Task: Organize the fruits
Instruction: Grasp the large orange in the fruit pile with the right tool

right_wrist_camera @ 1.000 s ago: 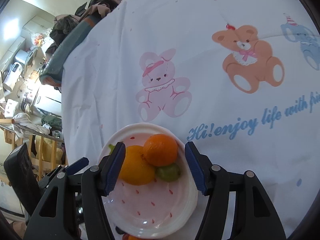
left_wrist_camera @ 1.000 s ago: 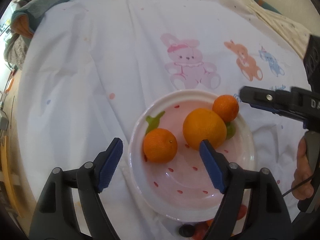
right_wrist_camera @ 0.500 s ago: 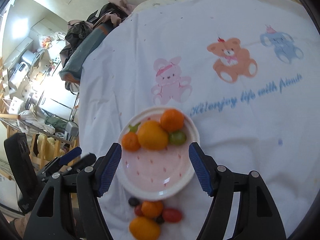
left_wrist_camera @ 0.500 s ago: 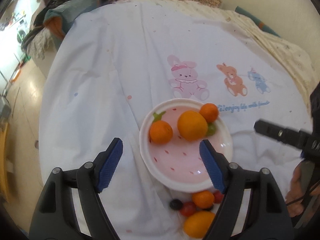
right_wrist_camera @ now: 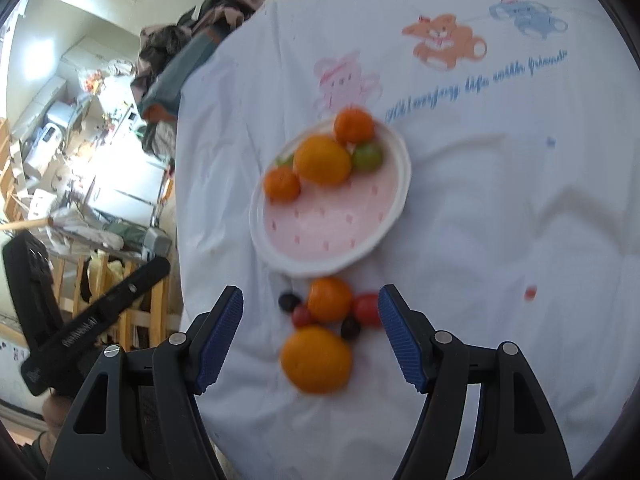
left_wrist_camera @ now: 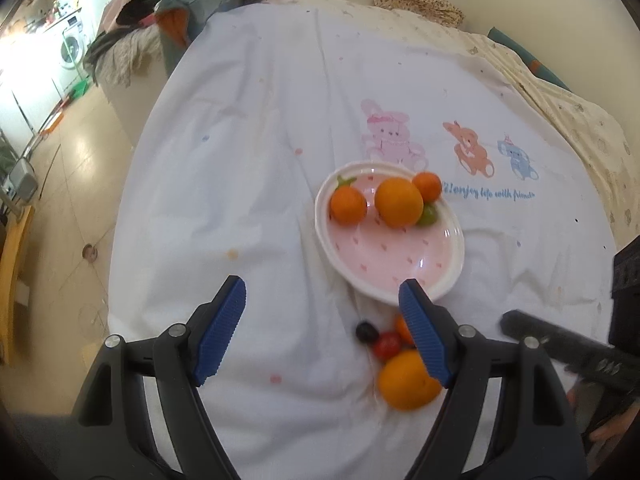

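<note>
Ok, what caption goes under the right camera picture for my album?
Open right gripper above loose fruit pile beside pink plate holding four fruits.

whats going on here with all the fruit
A person holds a gripper in each hand over a cloth-covered table, sorting fruit. The pink plate already carries three oranges and a green fruit. A small pile waits on the cloth just off the plate: a large orange, a smaller orange, red tomatoes and dark berries. The left gripper and right gripper both hang above with jaws open, holding nothing.
</note>
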